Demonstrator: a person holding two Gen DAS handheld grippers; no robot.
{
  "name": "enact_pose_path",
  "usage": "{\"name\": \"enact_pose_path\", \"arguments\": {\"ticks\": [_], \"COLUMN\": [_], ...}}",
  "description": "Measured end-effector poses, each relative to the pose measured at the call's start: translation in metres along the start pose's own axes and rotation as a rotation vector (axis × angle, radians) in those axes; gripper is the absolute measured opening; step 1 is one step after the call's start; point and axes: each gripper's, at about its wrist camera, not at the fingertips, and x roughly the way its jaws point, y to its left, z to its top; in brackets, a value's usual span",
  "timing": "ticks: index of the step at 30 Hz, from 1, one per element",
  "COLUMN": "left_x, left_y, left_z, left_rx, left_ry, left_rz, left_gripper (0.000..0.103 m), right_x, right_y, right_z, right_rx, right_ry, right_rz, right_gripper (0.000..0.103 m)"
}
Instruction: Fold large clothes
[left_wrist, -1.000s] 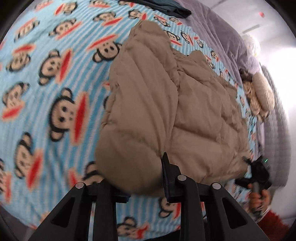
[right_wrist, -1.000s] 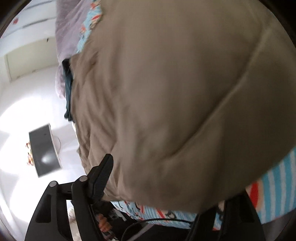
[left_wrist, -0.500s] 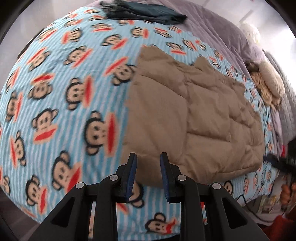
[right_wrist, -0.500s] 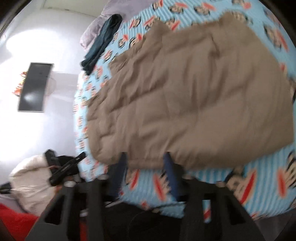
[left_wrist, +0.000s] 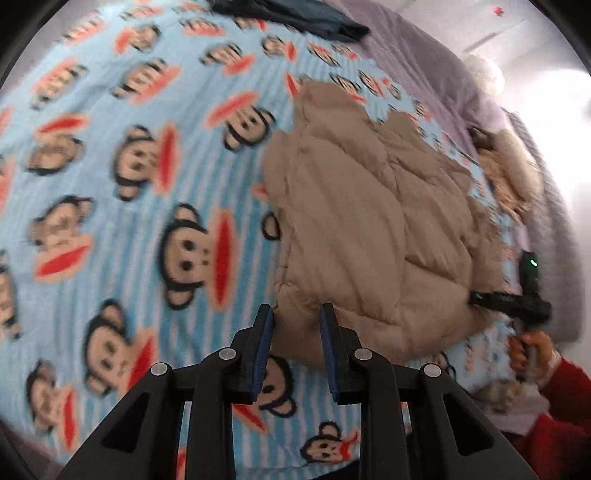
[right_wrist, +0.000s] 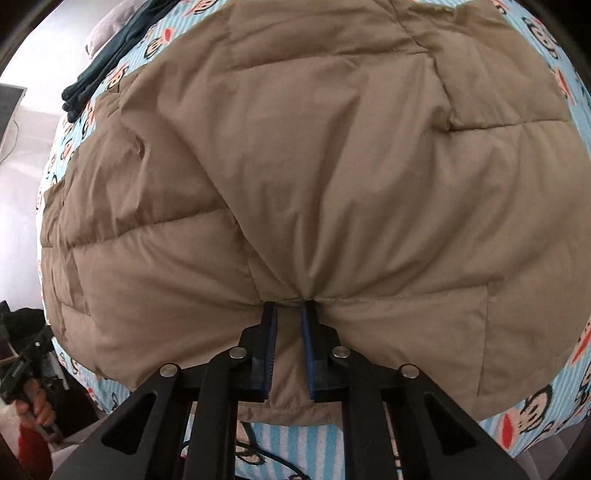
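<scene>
The right claw (right_wrist: 288, 310) is closing on the near hem of the tan quilted jacket (right_wrist: 314, 166), with fabric bunched between its pads. The left claw (left_wrist: 295, 325) stands slightly open and empty over the jacket's corner. The jacket lies flat on the bed (left_wrist: 110, 184). Step in hand: gripping the hem. Next, the left claw likely needs its own grip.

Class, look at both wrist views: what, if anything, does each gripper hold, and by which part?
The right gripper, its jaws closing, pinches the tan quilted jacket at its near edge. The left gripper straddles the jacket's near corner, but a grip cannot be told.
</scene>
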Motion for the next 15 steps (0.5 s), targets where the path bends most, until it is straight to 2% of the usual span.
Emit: {"name": "enact_pose_path", "arguments": {"ticks": [3,8,12,15], "left_x": [0.01,0.02,0.045,0.05], "left_y": [0.013,0.056,0.063,0.048], "left_z": [0.015,0.039,0.04,0.03], "left_rx": [0.045,-0.025,0.001,0.066], "left_ry": [0.018,0.002,0.088,0.159], "left_rz": [-0.078,-0.275,-0.331,-0.452], "left_gripper": [0.027,0.027,0.027,0.027], "right_x": [0.0,0.011,0.016,0.023], "right_y": [0.0,0.017,0.023,0.036], "right_z": [0.006,0.011,0.016,0.025], "right_rx": [0.006,-0.008,-0.014,-0.005], "right_ry": [0.02,0.039,0.052,0.06], "right_rz": [-0.016,-0.072,-0.106,-0.124], "right_gripper": [0.013,0.013,0.013,0.013]}}
